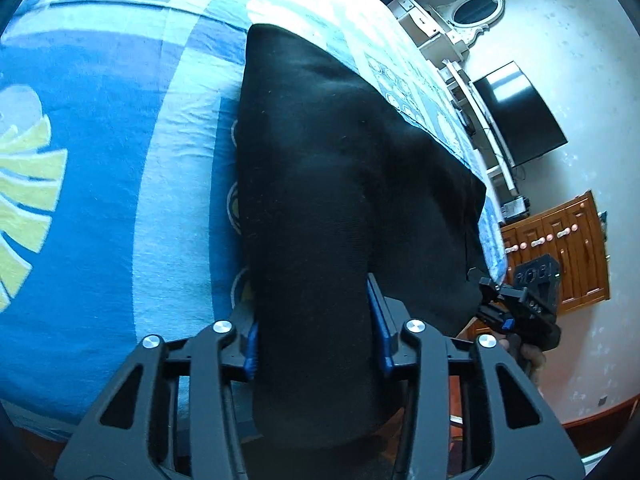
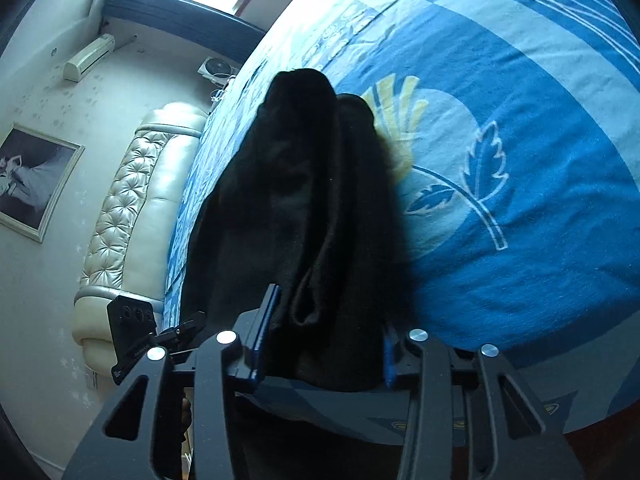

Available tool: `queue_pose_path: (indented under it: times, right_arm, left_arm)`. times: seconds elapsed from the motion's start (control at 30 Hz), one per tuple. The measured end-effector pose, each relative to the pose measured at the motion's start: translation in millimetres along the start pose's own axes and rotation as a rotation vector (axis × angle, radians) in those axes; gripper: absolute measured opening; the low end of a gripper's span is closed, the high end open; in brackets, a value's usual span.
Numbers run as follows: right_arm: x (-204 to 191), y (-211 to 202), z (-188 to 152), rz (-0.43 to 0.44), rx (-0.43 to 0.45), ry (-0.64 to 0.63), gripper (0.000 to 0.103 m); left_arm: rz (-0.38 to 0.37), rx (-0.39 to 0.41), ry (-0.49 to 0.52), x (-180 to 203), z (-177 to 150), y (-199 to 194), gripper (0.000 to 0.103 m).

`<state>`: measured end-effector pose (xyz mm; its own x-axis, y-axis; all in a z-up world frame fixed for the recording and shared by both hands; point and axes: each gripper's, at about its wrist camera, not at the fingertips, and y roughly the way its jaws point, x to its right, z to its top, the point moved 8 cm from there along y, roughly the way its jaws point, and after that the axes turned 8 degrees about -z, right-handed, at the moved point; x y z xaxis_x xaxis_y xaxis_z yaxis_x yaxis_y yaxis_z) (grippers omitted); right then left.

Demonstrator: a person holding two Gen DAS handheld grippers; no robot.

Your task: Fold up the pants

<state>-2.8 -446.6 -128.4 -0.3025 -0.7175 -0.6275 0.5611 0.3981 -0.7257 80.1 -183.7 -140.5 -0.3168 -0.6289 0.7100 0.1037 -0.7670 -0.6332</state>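
The black pants [image 1: 320, 168] hang stretched between my two grippers above the blue patterned bed [image 1: 100, 200]. My left gripper [image 1: 314, 332] is shut on one end of the pants; black cloth fills the gap between its blue pads and drapes toward the camera. My right gripper [image 2: 326, 344] is shut on the other end of the pants [image 2: 304, 208], where folded layers bunch between its blue pads. The right gripper also shows in the left wrist view [image 1: 520, 304] at the pants' far corner. The left gripper shows in the right wrist view [image 2: 160, 336] at lower left.
The bed sheet [image 2: 520, 160] has leaf and flower prints. A cream tufted headboard [image 2: 136, 208] and a framed picture [image 2: 32, 184] stand left. A wall TV [image 1: 520, 116], a white dresser with mirror [image 1: 460, 24] and a wooden cabinet [image 1: 560, 248] stand right.
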Motion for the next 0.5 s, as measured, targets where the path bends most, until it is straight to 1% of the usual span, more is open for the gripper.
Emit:
queue_pose_path:
  times: [0.07,0.23,0.43,0.5]
  right_arm:
    - [-2,1,3,0.0,0.005,-0.004,0.04]
    - [-17,12,-3,0.006,-0.006,-0.018,0.04]
    - [-37,33,-10,0.037,-0.054,-0.048,0.04]
    - [-53,46,-12,0.046,-0.074,-0.062,0.04]
  left_arm:
    - [0.016,0.002,0.006,1,1,-3,0.039]
    - [0.06,0.017,0.027,-5,4,-18,0.038]
    - [0.1,0.041,-0.001,-30,-2,-50,0.038]
    - [0.111,0.05,-0.01,-36,-4,-59,0.038]
